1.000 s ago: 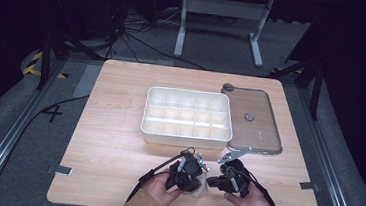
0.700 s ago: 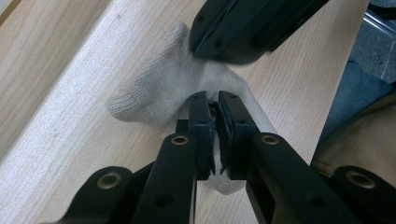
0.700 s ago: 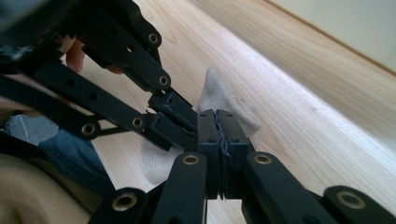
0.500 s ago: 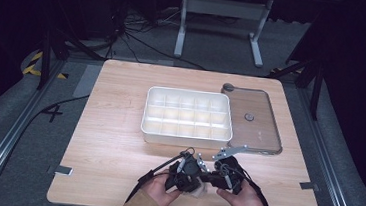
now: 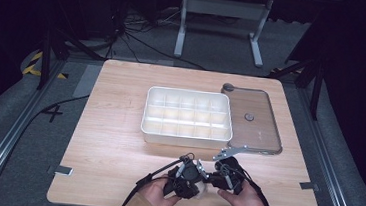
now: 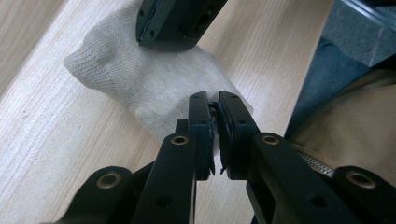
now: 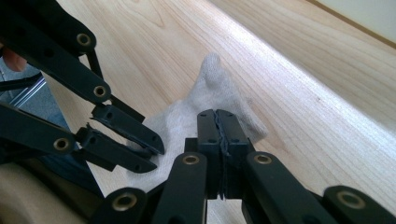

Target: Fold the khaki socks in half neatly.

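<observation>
The white knit cloth (image 6: 140, 81) lies bunched on the wooden surface (image 5: 107, 141) near its front edge, between the two claws, in front of the white compartment tray (image 5: 187, 116). In the high view it shows as a small pale patch (image 5: 198, 190) beneath the black tools. The left claw (image 6: 214, 128) has its jaws drawn almost together with a fold of the cloth pinched between them near the tips. The right claw (image 7: 219, 126) has its jaws pressed fully together over the cloth's edge; whether fabric is actually caught between them cannot be told. In the right gripper view the left claw (image 7: 140, 149) comes in from the left, its tips resting on the same cloth (image 7: 210, 100), just beside the right one. A hand holds each tool at the surface's near edge, left hand (image 5: 155, 196) and right hand (image 5: 242, 201). A clear lid (image 5: 257, 119) with a small knob lies flat to the right of the tray, touching it.
</observation>
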A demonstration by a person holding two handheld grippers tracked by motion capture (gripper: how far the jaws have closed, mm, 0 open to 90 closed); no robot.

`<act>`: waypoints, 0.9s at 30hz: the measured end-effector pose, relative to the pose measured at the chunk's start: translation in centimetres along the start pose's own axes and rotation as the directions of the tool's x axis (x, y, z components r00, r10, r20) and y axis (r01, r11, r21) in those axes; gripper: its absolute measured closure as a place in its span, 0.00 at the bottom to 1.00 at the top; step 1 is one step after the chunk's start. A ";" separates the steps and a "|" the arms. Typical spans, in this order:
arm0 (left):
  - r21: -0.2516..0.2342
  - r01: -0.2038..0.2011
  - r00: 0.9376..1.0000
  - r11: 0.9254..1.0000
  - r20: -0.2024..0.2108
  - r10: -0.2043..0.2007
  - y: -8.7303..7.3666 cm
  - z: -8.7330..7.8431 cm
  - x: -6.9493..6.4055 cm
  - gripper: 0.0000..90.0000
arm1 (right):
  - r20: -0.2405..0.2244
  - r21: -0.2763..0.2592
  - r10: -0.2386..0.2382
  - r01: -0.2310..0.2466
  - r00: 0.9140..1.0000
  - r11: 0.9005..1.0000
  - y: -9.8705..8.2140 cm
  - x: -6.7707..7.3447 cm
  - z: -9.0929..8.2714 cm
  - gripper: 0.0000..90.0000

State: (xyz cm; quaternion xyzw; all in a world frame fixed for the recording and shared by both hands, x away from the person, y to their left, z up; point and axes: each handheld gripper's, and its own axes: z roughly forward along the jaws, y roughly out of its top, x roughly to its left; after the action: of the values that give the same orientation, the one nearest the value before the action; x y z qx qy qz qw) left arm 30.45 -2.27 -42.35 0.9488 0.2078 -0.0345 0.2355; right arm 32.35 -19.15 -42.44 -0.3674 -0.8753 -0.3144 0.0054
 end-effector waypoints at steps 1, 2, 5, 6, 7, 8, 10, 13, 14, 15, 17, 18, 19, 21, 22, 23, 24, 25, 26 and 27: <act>-0.003 -0.009 1.000 1.000 -0.002 0.009 0.0 0.1 0.0 0.93 | -0.001 0.004 0.006 -0.006 1.000 1.000 -0.1 0.0 0.0 0.99; -0.003 -0.009 1.000 1.000 -0.002 0.009 0.0 0.1 0.0 0.93 | -0.002 0.005 0.008 -0.008 1.000 1.000 -0.1 -0.1 0.0 0.99; -0.003 -0.013 1.000 1.000 -0.005 0.013 -0.1 0.2 -0.1 0.93 | -0.005 0.011 0.017 -0.017 1.000 1.000 -0.3 -0.4 0.2 0.99; -0.005 -0.007 1.000 1.000 -0.004 0.007 -0.1 0.2 -0.1 0.93 | -0.006 0.011 0.018 -0.018 1.000 1.000 -0.3 -0.4 0.2 0.99; -0.009 0.001 1.000 1.000 -0.004 -0.001 -0.2 0.3 -0.1 0.93 | -0.005 0.011 0.017 -0.017 1.000 1.000 -0.3 -0.4 0.3 0.99; -0.002 -0.006 1.000 1.000 -0.006 0.006 -0.1 0.2 -0.1 0.93 | -0.004 0.010 0.016 -0.016 1.000 1.000 -0.3 -0.4 0.3 0.99; 0.002 -0.007 1.000 1.000 -0.008 0.007 -0.1 0.2 -0.1 0.93 | -0.004 0.012 0.017 -0.017 1.000 1.000 -0.3 -0.3 0.2 0.99; 0.006 0.000 1.000 1.000 -0.007 0.000 -0.1 0.2 -0.2 0.94 | -0.004 0.005 0.016 -0.016 1.000 1.000 -0.3 -0.3 -0.1 0.97; 0.006 0.000 1.000 1.000 -0.007 0.000 -0.1 0.2 -0.2 0.94 | -0.004 -0.001 0.017 -0.017 1.000 1.000 -0.3 -0.3 -0.3 0.96; 0.003 -0.006 1.000 1.000 -0.008 0.006 -0.1 0.2 -0.1 0.94 | 0.000 -0.004 0.020 -0.020 1.000 1.000 -0.3 -0.2 -0.5 0.94; 0.002 -0.004 1.000 1.000 -0.009 0.004 -0.1 0.2 -0.2 0.94 | 0.028 -0.014 0.013 -0.012 1.000 1.000 -0.3 -0.2 -0.9 0.88; 0.003 -0.004 1.000 1.000 -0.010 0.004 -0.1 0.2 -0.2 0.94 | 0.034 -0.015 0.012 -0.012 0.999 1.000 -0.4 -0.2 -1.0 0.87; 0.001 -0.004 1.000 1.000 -0.012 0.004 -0.1 0.3 -0.2 0.94 | 0.034 -0.015 0.017 -0.017 0.999 1.000 -0.4 -0.4 -1.1 0.85; 0.007 -0.005 1.000 1.000 -0.010 0.005 -0.1 0.2 -0.2 0.94 | 0.020 -0.022 0.052 -0.052 0.998 0.998 -0.5 -0.7 -1.2 0.76; 0.004 -0.007 1.000 1.000 -0.012 0.008 -0.1 0.2 -0.2 0.94 | 0.006 -0.021 0.079 -0.079 0.997 0.997 -0.5 -0.8 -1.2 0.72; 0.000 -0.008 1.000 1.000 -0.013 0.008 -0.1 0.3 -0.2 0.94 | -0.008 -0.020 0.091 -0.091 0.996 0.996 -0.5 -0.9 -1.0 0.69; 0.001 -0.008 1.000 1.000 -0.011 0.008 -0.1 0.3 -0.2 0.94 | -0.012 -0.018 0.093 -0.093 0.996 0.996 -0.5 -0.8 -0.9 0.67; -0.004 -0.006 1.000 1.000 -0.012 0.006 -0.1 0.3 -0.3 0.94 | -0.008 -0.012 0.088 -0.088 0.996 0.996 -0.4 -0.7 -0.7 0.66; -0.003 -0.006 1.000 1.000 -0.012 0.006 -0.1 0.3 -0.3 0.94 | -0.007 -0.007 0.084 -0.084 0.996 0.996 -0.4 -0.6 -0.6 0.66; 0.000 -0.007 1.000 1.000 -0.011 0.007 -0.1 0.3 -0.3 0.94 | -0.005 -0.004 0.080 -0.080 0.997 0.997 -0.4 -0.5 -0.4 0.66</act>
State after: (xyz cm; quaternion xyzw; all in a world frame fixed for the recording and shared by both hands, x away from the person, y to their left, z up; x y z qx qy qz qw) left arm 30.13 -2.45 -42.64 0.9496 0.2058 -0.0285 0.2346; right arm 32.39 -19.92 -42.41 -0.4016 -0.8592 -0.3165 0.0193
